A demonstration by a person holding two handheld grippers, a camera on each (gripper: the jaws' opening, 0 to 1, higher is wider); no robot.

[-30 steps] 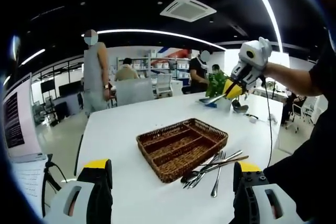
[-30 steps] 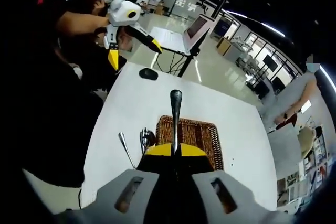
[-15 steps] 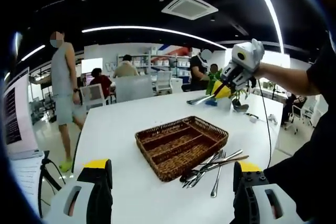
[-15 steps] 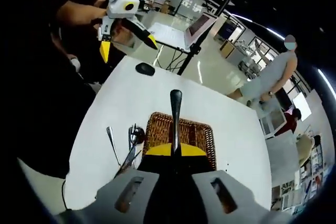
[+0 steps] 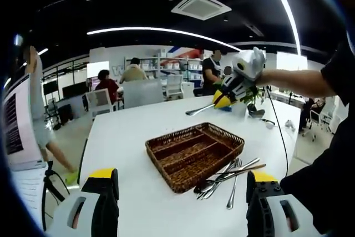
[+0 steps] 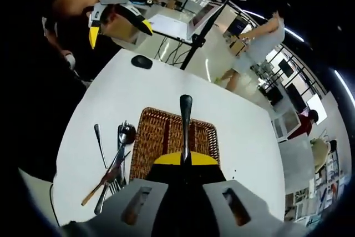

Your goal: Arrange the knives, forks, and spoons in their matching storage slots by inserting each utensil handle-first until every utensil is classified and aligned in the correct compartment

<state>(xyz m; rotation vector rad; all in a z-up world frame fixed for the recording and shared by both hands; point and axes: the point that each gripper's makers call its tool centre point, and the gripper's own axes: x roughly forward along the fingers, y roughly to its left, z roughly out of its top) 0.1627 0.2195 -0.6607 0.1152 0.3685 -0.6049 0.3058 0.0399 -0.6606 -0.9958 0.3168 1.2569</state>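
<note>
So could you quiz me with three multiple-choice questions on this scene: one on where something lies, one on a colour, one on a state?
1. Where is the loose cutlery?
A. in the basket
B. on the table beside the basket
C. on the floor

2. What colour is the basket?
A. brown
B. white
C. blue

3. What is the right gripper doing?
A. open, holding nothing
B. shut on a utensil
C. resting on the table

Answers: 1 B, the pile lies on the white table next to the basket. 2 A, it is brown wicker. 3 B, the utensil sticks out from between its shut jaws, above the basket.
</note>
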